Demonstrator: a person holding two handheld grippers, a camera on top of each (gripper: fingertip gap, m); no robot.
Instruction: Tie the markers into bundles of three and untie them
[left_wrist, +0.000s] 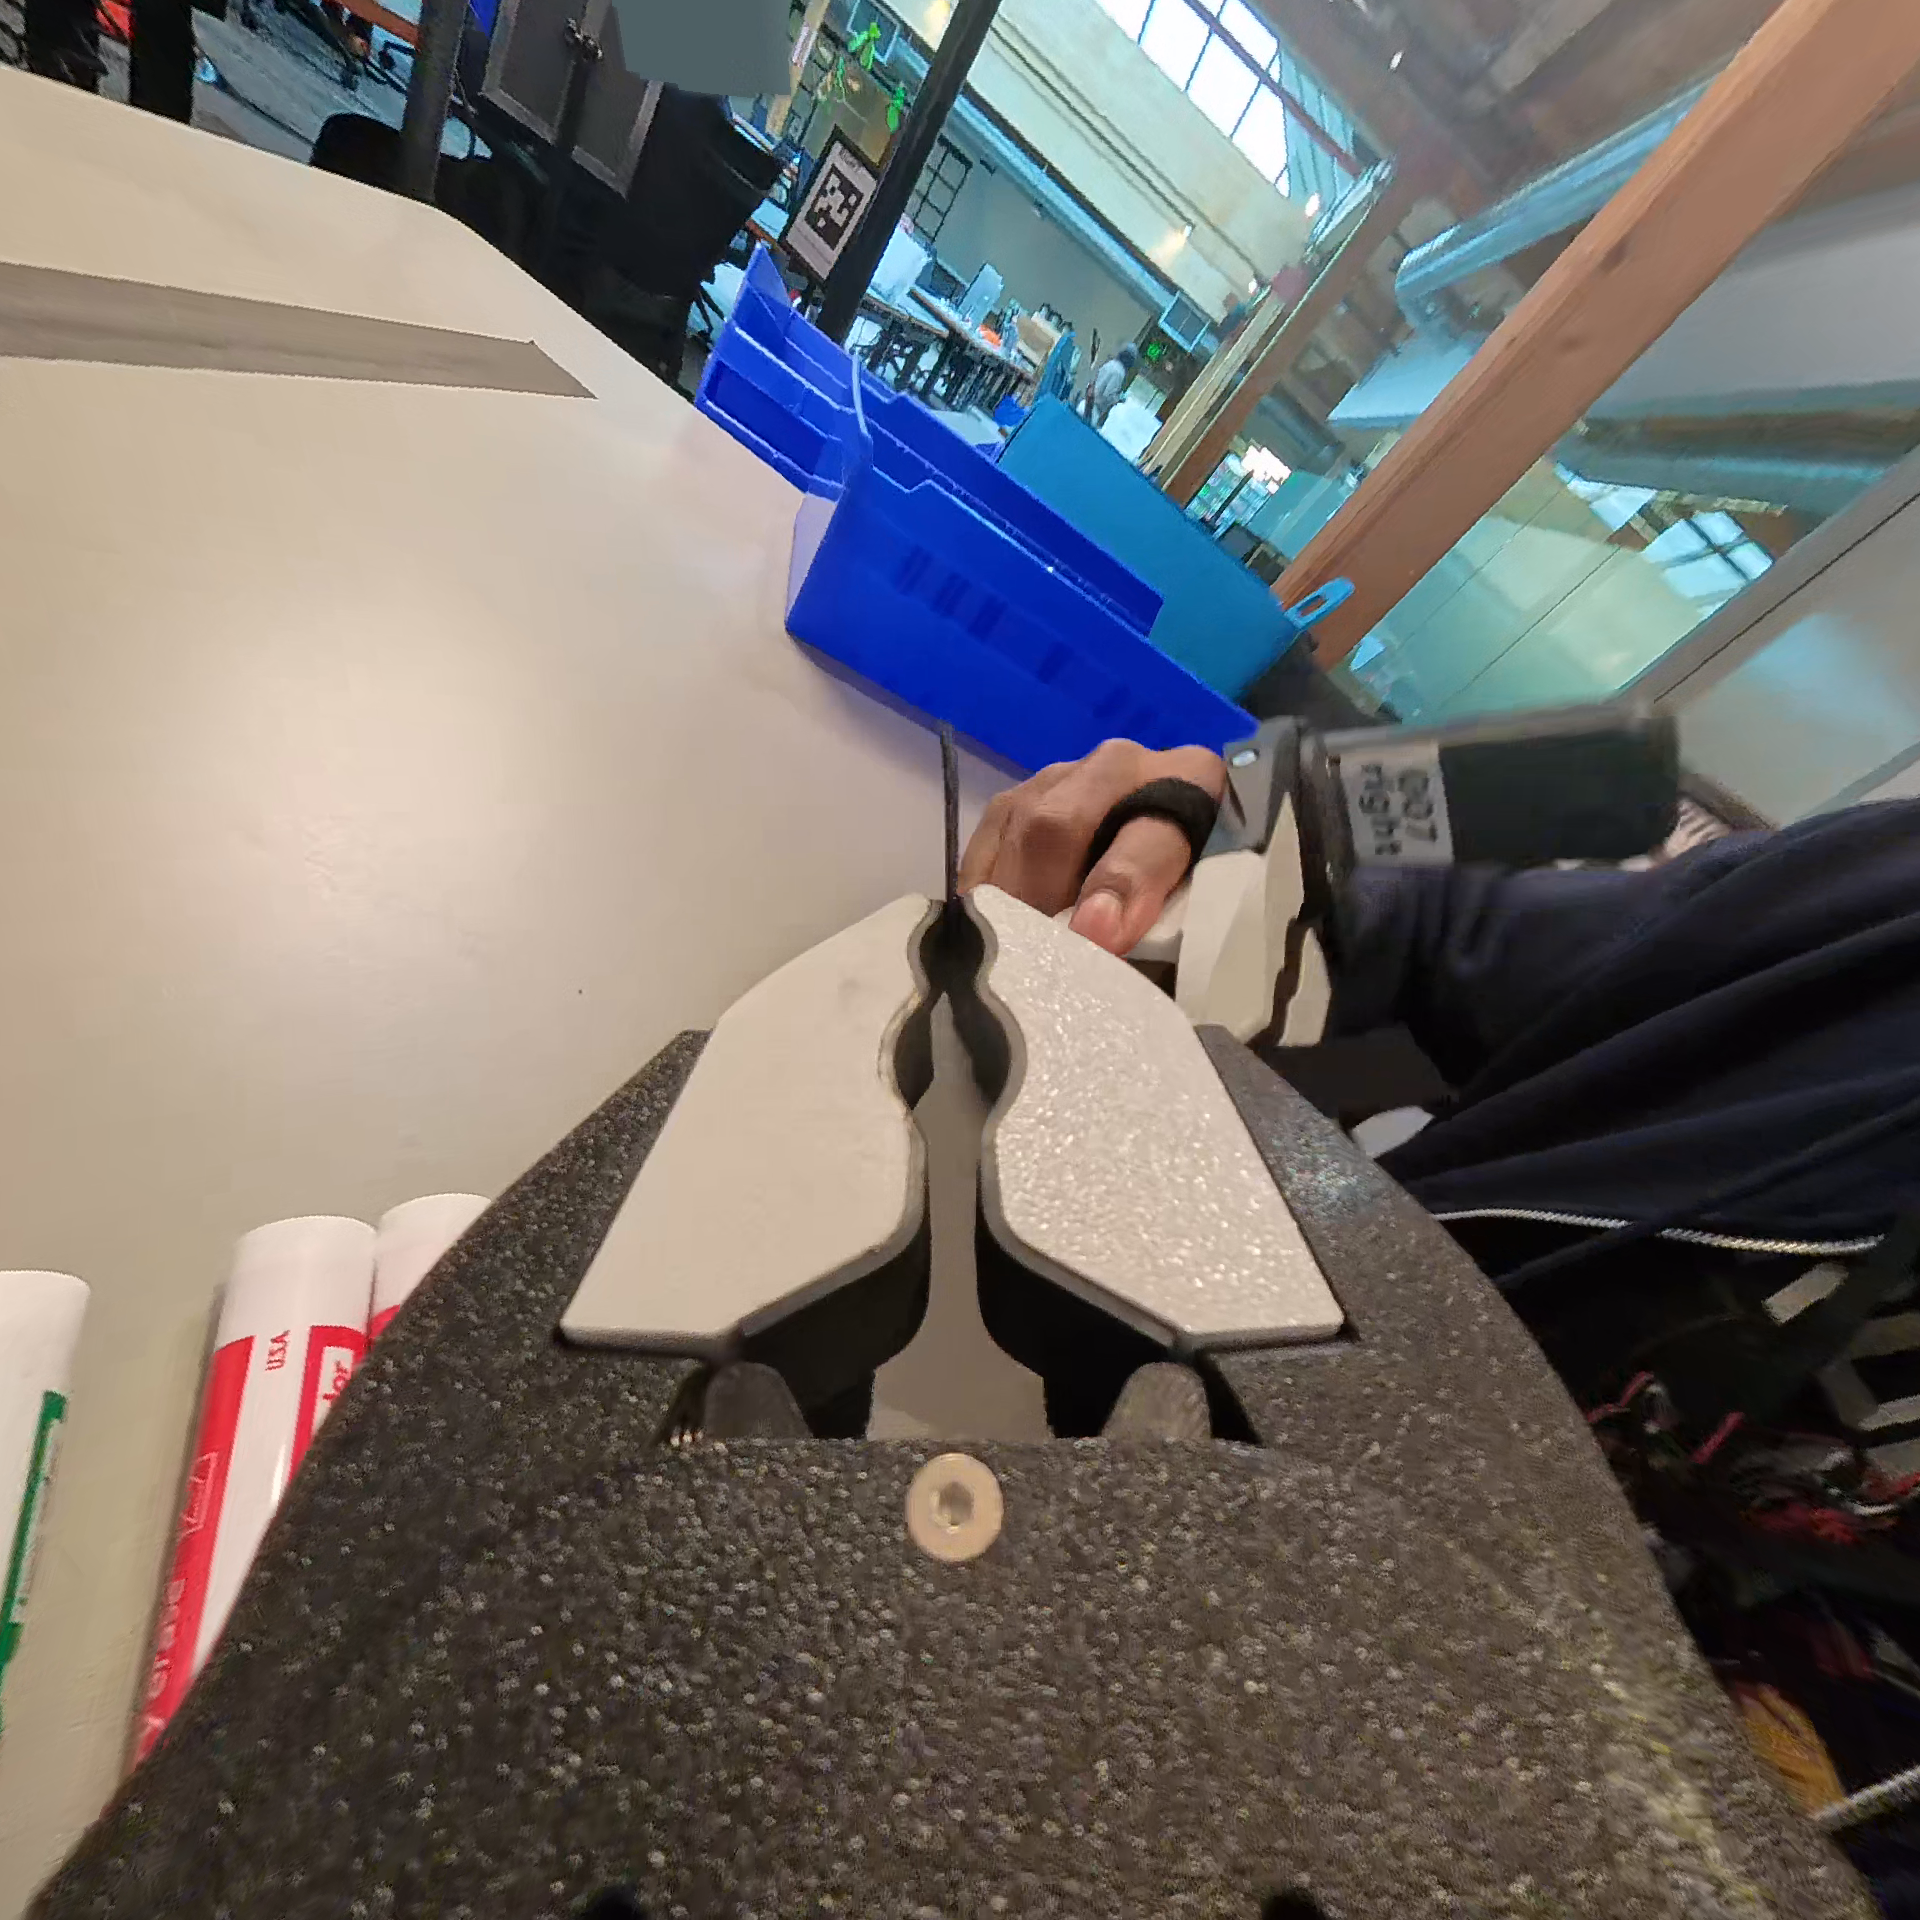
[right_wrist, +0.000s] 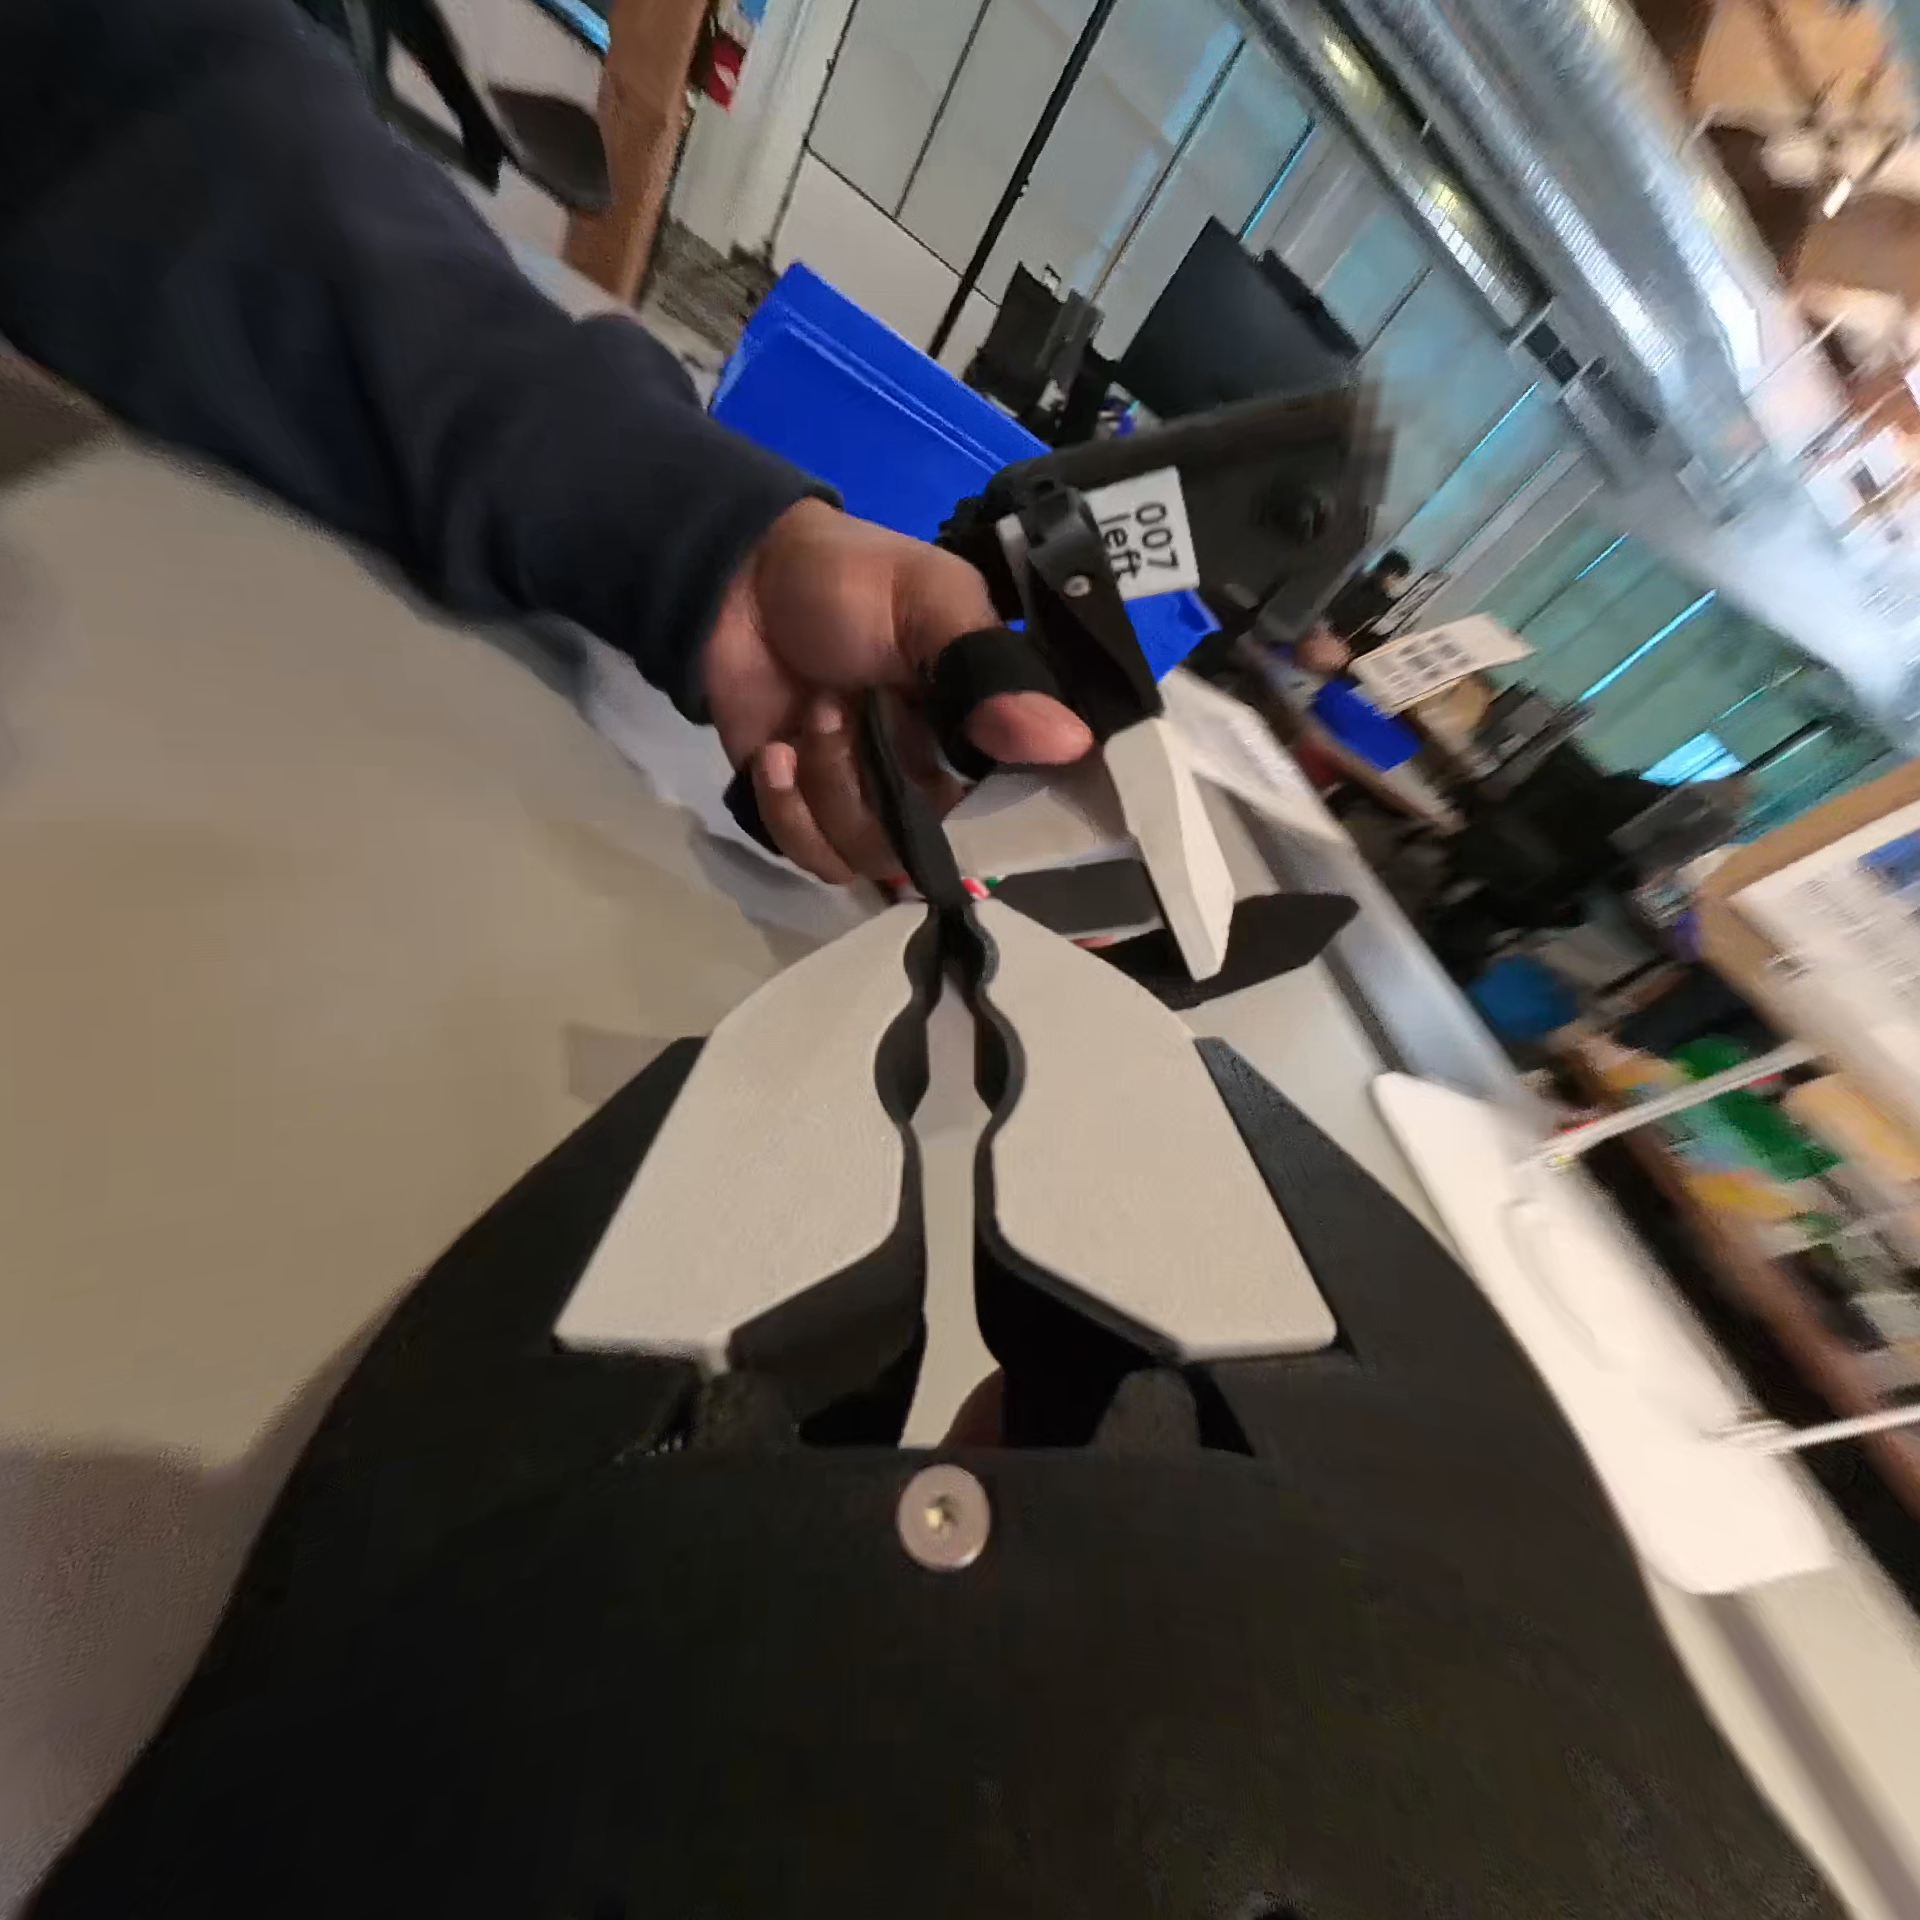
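Left wrist view: the left gripper is pressed together on a thin black string, which is seen running up from the tips over the white table. A few markers are laid on the table right beside the gripper body, lower left. Blue bins are parked further back, and a hand on the other tool is seen close by.

Right wrist view: pretty blurry, but the right gripper is likewise clamped on the black string.
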